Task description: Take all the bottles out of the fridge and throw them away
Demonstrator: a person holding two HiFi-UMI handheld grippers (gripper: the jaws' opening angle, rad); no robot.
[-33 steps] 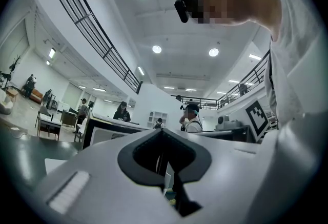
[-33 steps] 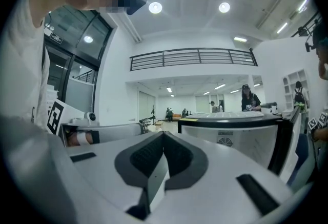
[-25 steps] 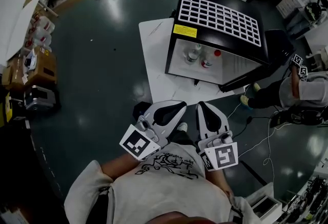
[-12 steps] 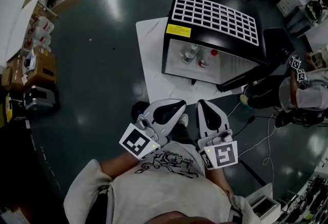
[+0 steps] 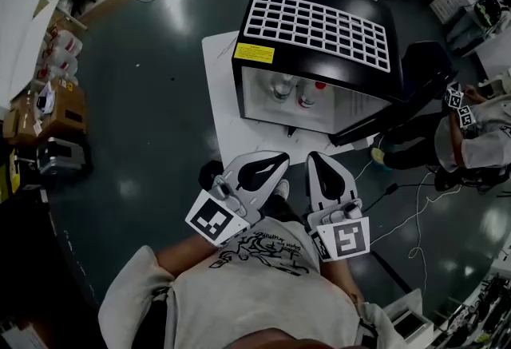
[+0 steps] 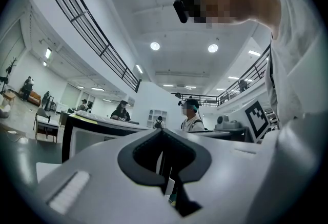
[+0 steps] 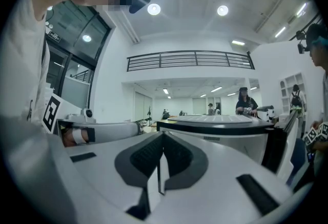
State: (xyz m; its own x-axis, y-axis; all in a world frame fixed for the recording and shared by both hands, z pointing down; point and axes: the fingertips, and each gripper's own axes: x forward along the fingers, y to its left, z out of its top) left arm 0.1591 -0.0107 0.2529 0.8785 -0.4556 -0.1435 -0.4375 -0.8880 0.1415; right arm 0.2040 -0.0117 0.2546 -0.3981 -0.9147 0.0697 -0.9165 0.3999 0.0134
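Dark floor (image 5: 152, 92), white mat (image 5: 220, 96) under fridge (image 5: 319, 24); left gripper (image 5: 278, 160), right gripper (image 5: 318, 160): jaws pressed together.

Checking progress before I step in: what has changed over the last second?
The fridge has shifted leftward in the head view. Nothing was grasped or released: the left gripper and the right gripper stay shut and empty, held close to the body. The bottles remain inside the fridge.
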